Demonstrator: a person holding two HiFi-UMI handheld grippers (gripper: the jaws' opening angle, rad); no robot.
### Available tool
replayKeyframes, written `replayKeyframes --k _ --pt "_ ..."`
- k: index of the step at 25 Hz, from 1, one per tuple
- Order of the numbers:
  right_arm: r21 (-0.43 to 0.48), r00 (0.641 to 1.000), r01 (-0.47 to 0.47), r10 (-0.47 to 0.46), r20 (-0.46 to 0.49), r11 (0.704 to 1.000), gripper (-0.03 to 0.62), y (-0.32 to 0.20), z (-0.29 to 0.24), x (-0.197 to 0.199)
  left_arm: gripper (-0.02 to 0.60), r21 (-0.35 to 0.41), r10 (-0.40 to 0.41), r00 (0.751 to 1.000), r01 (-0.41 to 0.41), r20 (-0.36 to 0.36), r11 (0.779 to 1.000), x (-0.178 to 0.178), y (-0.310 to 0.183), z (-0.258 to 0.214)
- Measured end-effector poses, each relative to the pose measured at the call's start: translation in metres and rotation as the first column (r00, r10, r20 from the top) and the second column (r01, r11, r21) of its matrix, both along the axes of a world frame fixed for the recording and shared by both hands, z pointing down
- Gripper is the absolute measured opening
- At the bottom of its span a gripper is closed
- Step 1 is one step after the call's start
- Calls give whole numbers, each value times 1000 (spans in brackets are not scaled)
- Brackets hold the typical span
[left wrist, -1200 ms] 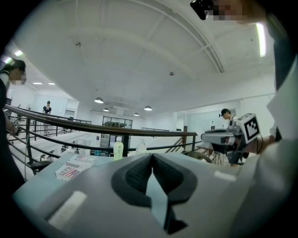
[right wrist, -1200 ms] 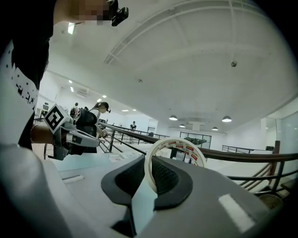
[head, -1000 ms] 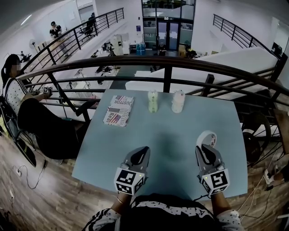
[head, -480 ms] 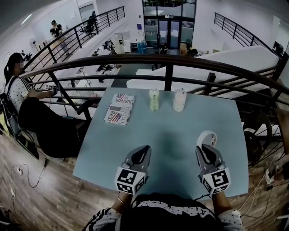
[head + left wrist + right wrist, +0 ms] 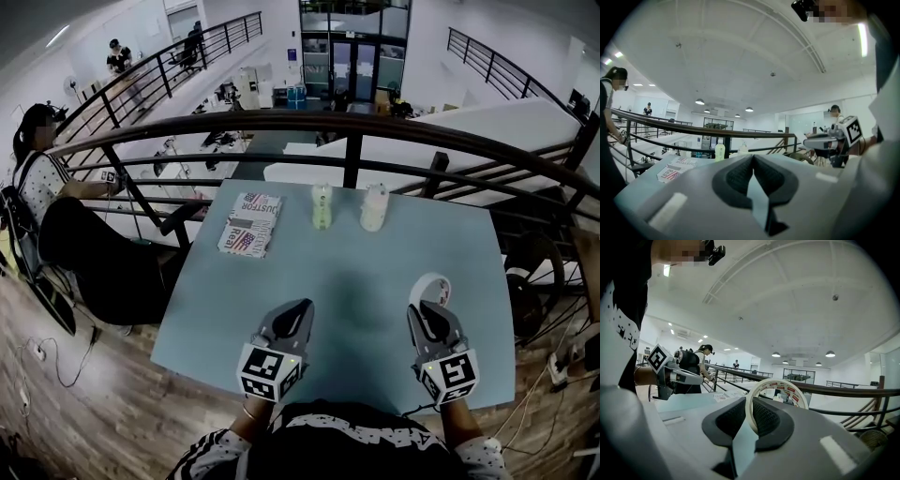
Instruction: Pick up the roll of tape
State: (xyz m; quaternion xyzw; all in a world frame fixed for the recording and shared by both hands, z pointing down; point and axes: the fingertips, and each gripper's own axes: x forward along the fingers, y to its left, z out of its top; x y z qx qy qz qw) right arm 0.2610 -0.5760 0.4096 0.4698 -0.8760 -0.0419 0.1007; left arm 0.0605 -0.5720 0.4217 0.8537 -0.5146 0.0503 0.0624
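Spanning the view: pale table. Left gripper, near left, jaws together with nothing between them. Right gripper, near right, clamped on the rim of the roll of tape, which stands upright at its tip. Risk: the hold takes only a thin edge, so a quick swing or tilt could twist the roll loose.
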Motion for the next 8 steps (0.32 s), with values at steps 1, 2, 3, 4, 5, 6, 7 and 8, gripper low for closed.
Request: replayKeyframes --k 1,2,3,4,5,6,7,8 --pt "-1 1000 0 0 0 1000 52 0 0 -1 0 -7 1 1000 -1 3 1000 -1 0 1" --pt "-3 1000 -1 1 1 1000 52 0 1 -1 0 -15 4 1000 -4 6 1000 -1 1 1" --pt "-4 1000 -1 1 1 1000 52 1 0 0 0 -19 5 1000 -5 6 1000 -1 1 1" --pt "-5 1000 -2 2 0 1000 52 1 0 0 0 -19 6 1000 -6 6 1000 0 1 1" --pt "-7 1000 -2 2 1 1000 52 1 -1 1 0 -21 6 1000 -6 6 1000 0 1 1" --pt "-10 1000 -3 3 3 1000 52 1 -1 1 0 -22 6 1000 -6 5 1000 0 1 1" --pt "-12 1000 -2 2 5 1000 52 2 -1 1 0 -22 4 1000 -4 4 1000 1 1 1" --pt "-15 1000 -2 2 7 1000 52 2 -1 2 0 -22 2 1000 -2 2 1000 1 1 1"
